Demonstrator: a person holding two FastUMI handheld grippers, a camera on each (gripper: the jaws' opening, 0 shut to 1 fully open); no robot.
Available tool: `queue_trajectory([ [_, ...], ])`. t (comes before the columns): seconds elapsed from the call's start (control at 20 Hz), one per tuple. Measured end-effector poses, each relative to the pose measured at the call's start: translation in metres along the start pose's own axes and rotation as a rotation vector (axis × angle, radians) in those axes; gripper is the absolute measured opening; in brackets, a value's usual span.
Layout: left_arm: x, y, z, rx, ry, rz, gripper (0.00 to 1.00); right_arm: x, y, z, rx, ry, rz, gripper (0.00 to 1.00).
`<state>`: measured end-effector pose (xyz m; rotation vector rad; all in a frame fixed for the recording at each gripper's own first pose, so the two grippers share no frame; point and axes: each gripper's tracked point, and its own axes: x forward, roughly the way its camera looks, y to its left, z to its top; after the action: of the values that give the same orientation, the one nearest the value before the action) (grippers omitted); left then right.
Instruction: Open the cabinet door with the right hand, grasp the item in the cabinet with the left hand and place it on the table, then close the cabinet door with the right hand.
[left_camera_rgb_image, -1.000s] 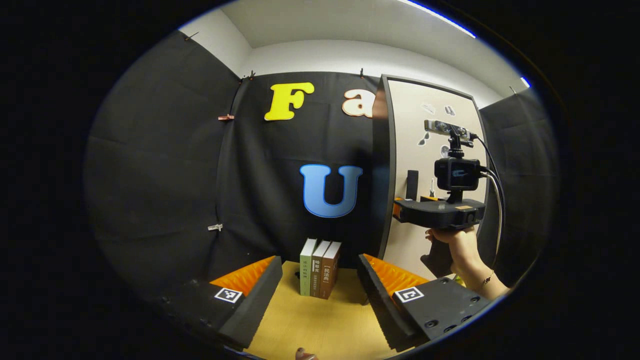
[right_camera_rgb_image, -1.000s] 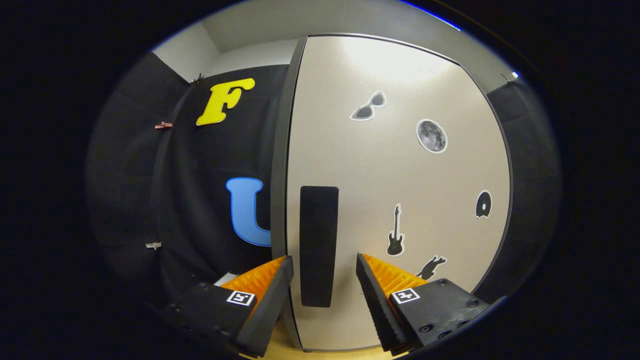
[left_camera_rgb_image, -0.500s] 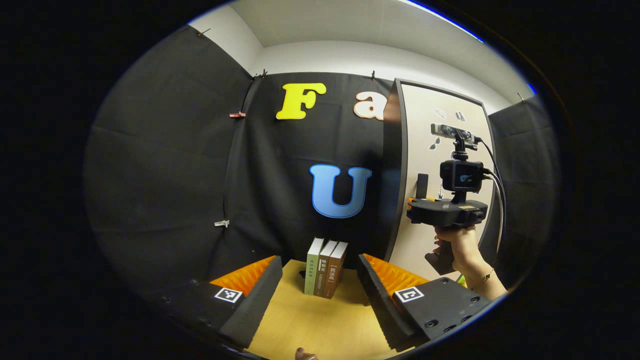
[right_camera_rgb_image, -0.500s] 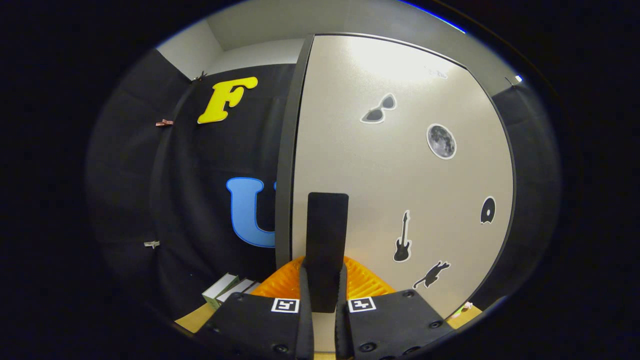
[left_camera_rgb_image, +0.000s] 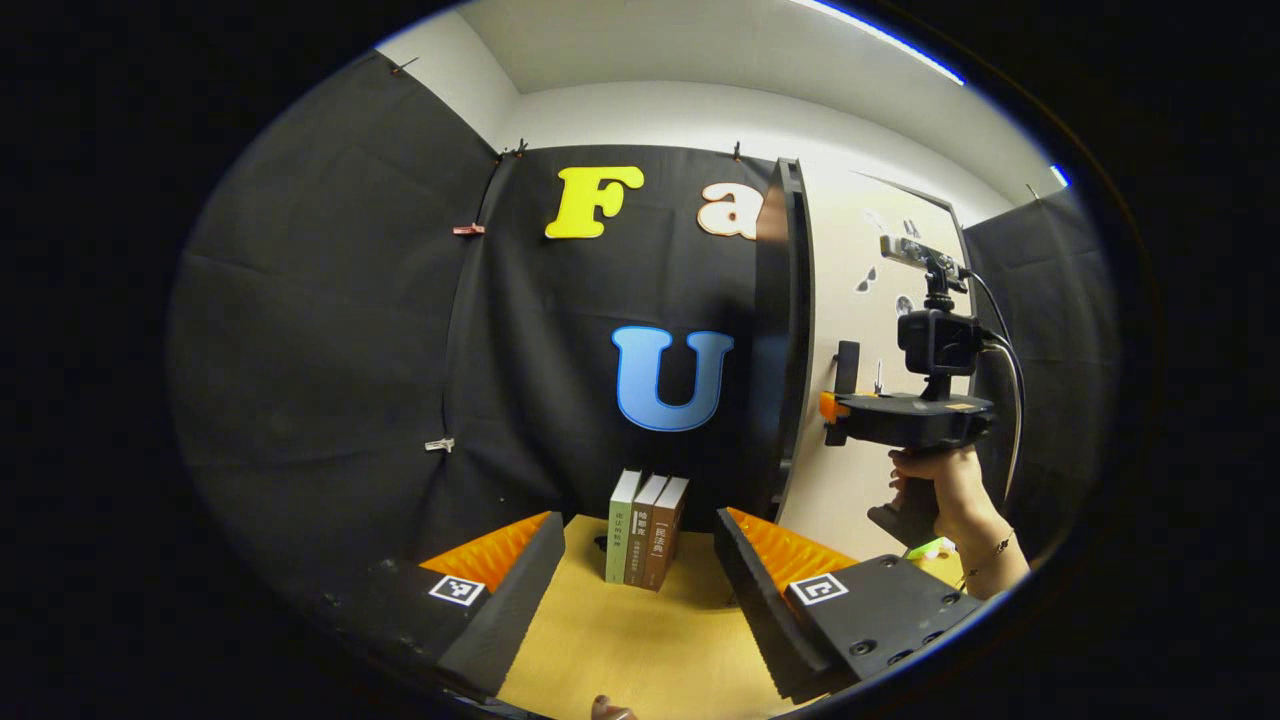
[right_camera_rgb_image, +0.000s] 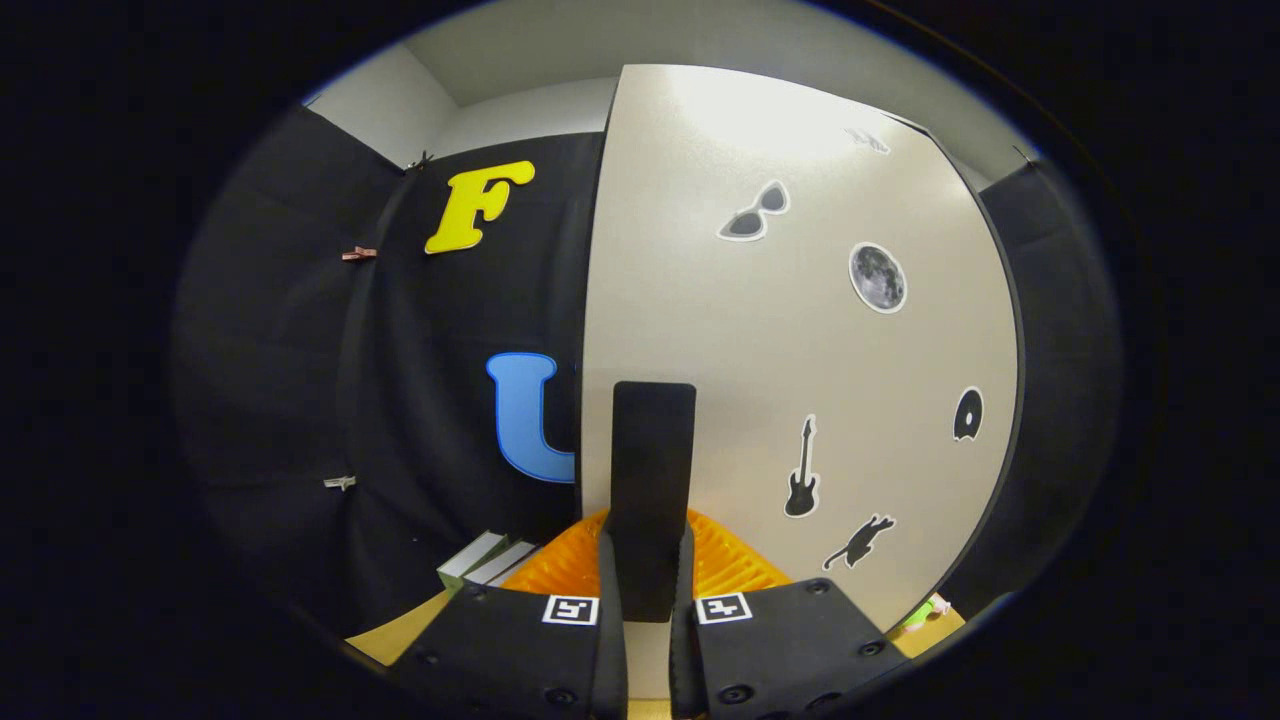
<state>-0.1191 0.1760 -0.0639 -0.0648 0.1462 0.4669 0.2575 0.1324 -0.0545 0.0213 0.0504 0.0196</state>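
The right gripper is clamped on the black door handle, low centre of the right gripper view. That rigid vertical bar looks the proper hold; the hinged cabinet door should swing stiffly. It is a pale panel with dark stickers. The left gripper spreads wide, empty, over the wooden table, before three upright books.

A thin bracelet circles the bare wrist below the hand; the forearm beside it carries no sleeve.
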Motion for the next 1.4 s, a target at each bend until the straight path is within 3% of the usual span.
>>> queue_trajectory([
  [0.5, -0.017, -0.044, 0.001, 0.063, -0.024, -0.075, 0.95, -0.084, -0.020, 0.003, 0.013, 0.015, 0.110, 0.20],
  [1.15, 0.002, -0.124, 0.005, 0.065, -0.031, -0.263, 0.95, -0.132, -0.045, 0.006, 0.008, 0.037, 0.228, 0.20],
  [1.4, 0.014, -0.166, 0.011, 0.087, -0.055, -0.353, 0.95, -0.151, -0.064, 0.007, 0.014, 0.043, 0.239, 0.20],
])
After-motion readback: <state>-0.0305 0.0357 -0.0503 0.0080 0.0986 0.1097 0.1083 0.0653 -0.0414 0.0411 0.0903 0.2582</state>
